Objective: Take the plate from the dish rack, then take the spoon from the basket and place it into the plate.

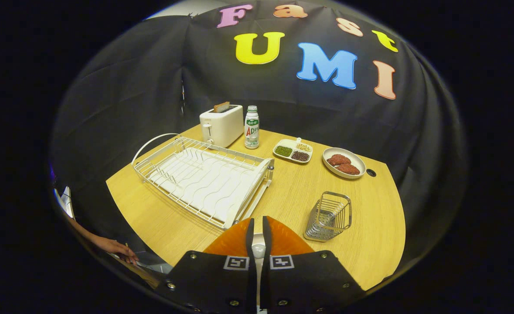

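My gripper [258,220] hangs low over the table's near edge, its fingers [250,237] closed on a slim white spoon [259,250] that stands between them. Directly beneath the fingers lies an orange plate [230,244], showing on both sides of them and partly covered by the gripper body. The white wire dish rack [204,179] stands beyond the fingers to the left and holds no dishes. Beyond them to the right sits the small wire basket [328,216], with nothing in it.
At the back of the wooden table [370,235] stand a white toaster [221,125] with bread in it, a bottle [251,127], a divided dish of beans [292,151] and a plate of patties [344,162]. A person's hand [113,246] rests beside the table's left edge.
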Tool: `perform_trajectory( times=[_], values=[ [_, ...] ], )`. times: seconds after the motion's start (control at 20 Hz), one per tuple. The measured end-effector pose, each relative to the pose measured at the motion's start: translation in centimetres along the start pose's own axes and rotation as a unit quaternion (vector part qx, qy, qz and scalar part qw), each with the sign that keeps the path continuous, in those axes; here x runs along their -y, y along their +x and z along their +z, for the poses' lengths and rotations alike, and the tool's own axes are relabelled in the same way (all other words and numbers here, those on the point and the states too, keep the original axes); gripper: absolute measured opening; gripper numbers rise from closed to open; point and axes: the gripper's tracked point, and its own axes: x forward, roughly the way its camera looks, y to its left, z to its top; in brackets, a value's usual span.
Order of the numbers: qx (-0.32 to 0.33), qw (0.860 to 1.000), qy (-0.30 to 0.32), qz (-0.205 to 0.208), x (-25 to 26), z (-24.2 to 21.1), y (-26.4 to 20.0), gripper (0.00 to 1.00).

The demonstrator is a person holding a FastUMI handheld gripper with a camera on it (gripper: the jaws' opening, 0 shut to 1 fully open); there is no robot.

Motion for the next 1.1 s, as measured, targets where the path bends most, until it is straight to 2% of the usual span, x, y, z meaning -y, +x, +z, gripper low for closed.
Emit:
perform_trajectory(
  times=[0.35,0.65,1.1],
  values=[
    [-0.014,1.0,-0.017,0.015,-1.4,-0.2,1.2,0.06],
    [-0.027,0.999,-0.017,0.03,-1.9,-1.0,1.7,0.14],
    [-0.016,0.999,-0.021,0.026,-1.1,-0.5,1.4,0.17]
  ],
)
